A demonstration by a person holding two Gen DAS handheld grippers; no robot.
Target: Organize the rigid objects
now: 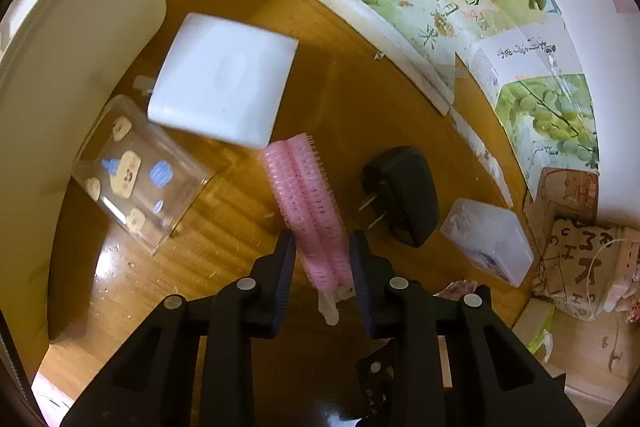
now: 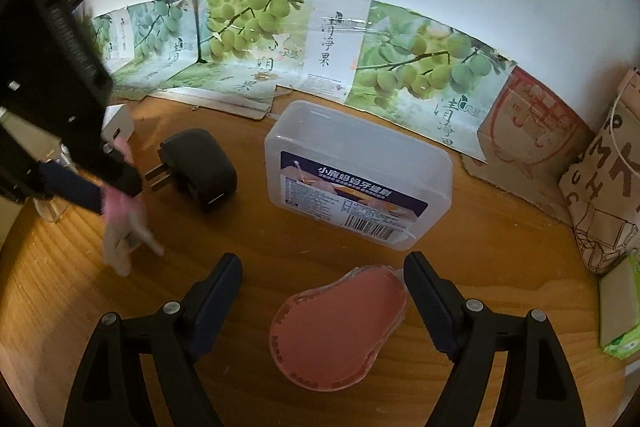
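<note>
Left wrist view: the left gripper (image 1: 320, 251), jaws closed tight, clamps the lower end of a pink bristled plastic hair roller (image 1: 308, 203) at lower centre; its clear handle protrudes below the pads. On the brown wooden tabletop (image 1: 340, 87) lie a white square plastic box (image 1: 224, 79) at upper left, a clear printed rectangular container (image 1: 136, 175) at left, a black plug-in power adapter (image 1: 400, 195) right of centre, and a translucent lidded plastic box (image 1: 488, 239) at right.

Right wrist view only: the right gripper (image 2: 322, 287), jaws wide apart, frames a pink pear-shaped flat plastic case (image 2: 336, 327) at lower centre without gripping it; the box label is legible here, and the roller, blurred, appears at left.
</note>
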